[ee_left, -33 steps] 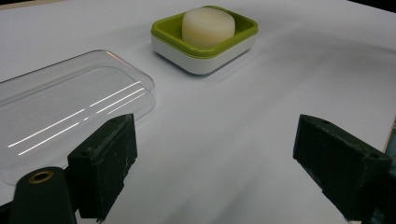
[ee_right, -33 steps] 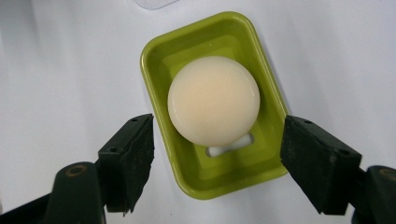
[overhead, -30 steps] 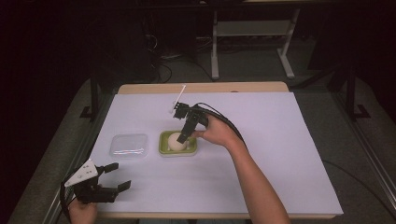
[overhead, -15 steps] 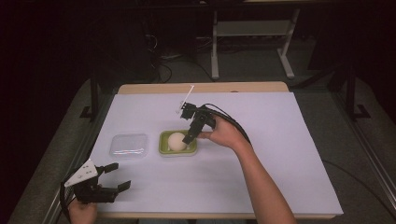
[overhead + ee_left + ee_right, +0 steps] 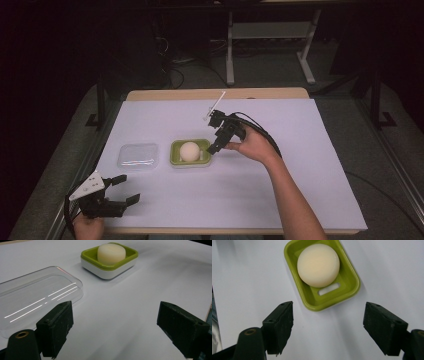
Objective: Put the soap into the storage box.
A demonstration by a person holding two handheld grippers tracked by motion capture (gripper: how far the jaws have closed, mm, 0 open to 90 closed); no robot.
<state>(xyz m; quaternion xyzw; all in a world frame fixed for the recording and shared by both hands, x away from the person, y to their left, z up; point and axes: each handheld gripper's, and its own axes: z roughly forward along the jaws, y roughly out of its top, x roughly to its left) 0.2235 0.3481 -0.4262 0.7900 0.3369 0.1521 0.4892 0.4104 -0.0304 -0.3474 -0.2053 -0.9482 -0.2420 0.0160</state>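
Observation:
A round cream soap (image 5: 189, 150) lies in a green soap dish (image 5: 173, 152) near the middle of the table. My right gripper (image 5: 212, 149) hangs just beyond the dish's right edge, tilted down toward it. Its jaws have just been opening and nothing is between them. In the right gripper view the soap (image 5: 318, 265) and dish (image 5: 350, 287) lie ahead of the open right gripper (image 5: 328, 322). A clear plastic lid (image 5: 137, 155) lies left of the dish. My left gripper (image 5: 127, 189) rests open at the front left corner, facing the lid (image 5: 37, 297) and the dish (image 5: 107, 271).
A thin white stick (image 5: 214, 106) lies at the back of the white table cover (image 5: 310, 165). The right gripper's black cable (image 5: 260, 131) loops over the hand. A metal stand (image 5: 270, 35) is on the floor behind the table.
My right gripper has drawn back from over the soap to the right of the dish, with its jaws wider. The soap stays in the dish. The left gripper has not moved.

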